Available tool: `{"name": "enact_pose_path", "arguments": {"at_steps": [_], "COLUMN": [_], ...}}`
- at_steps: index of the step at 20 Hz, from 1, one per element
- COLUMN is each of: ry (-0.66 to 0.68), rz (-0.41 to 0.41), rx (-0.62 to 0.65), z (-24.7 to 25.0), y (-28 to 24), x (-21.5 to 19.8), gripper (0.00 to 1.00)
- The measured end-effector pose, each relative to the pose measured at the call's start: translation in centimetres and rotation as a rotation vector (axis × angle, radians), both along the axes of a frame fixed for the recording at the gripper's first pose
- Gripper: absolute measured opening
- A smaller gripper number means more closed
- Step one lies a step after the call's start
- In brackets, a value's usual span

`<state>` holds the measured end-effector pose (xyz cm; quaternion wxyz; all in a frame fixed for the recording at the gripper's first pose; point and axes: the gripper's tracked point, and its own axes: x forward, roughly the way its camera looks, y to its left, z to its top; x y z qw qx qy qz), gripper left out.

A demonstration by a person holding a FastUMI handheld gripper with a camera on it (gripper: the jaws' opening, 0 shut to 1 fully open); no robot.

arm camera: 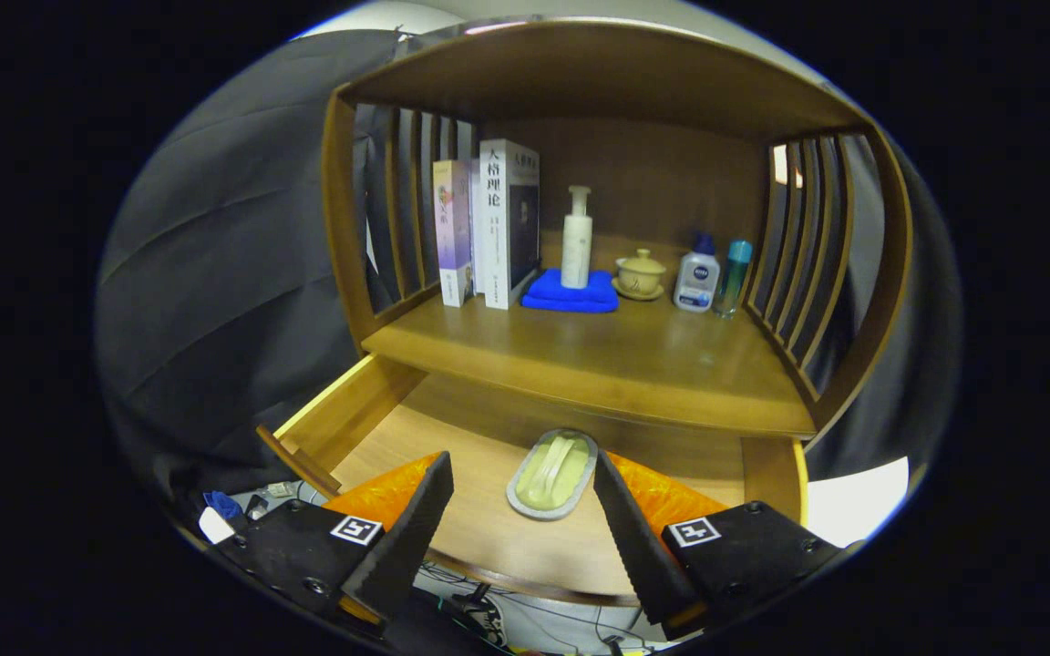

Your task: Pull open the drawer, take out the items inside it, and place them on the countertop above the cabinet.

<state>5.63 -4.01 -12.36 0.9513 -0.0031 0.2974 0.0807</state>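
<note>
The wooden drawer (370, 415) under the cabinet stands pulled out. On its floor lies an oval grey dish (550, 475) holding a pale spoon-like piece. My gripper (523, 476) is open above the drawer, its fingers on either side of the dish and apart from it. Nothing is held. The countertop (598, 360) of the cabinet lies beyond the drawer, above it.
At the back of the countertop stand books (488, 223), a white pump bottle (577, 239) on a folded blue cloth (571, 293), a lidded cup on a saucer (640, 273), and two small bottles (712, 273). Slatted side walls close in both ends. The front of the countertop is bare wood.
</note>
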Motion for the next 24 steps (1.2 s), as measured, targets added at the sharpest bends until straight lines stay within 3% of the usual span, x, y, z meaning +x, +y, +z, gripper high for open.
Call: {"name": "enact_pose_path", "arguments": {"at_steps": [10,19,20,24], "ry": [0.261,0.363,0.364,0.434], "rz": [-0.083,-0.084,-0.088,-0.095], "rx": [0.098,0.011,0.020,0.022], "z": [-6.5,-9.4,-9.3,-10.7], "y": [-0.7,-0.9,-0.8,-0.8], "x": [5.4,7.6,7.8,8.1], "gripper": [0.98,0.96,0.94,0.69]}}
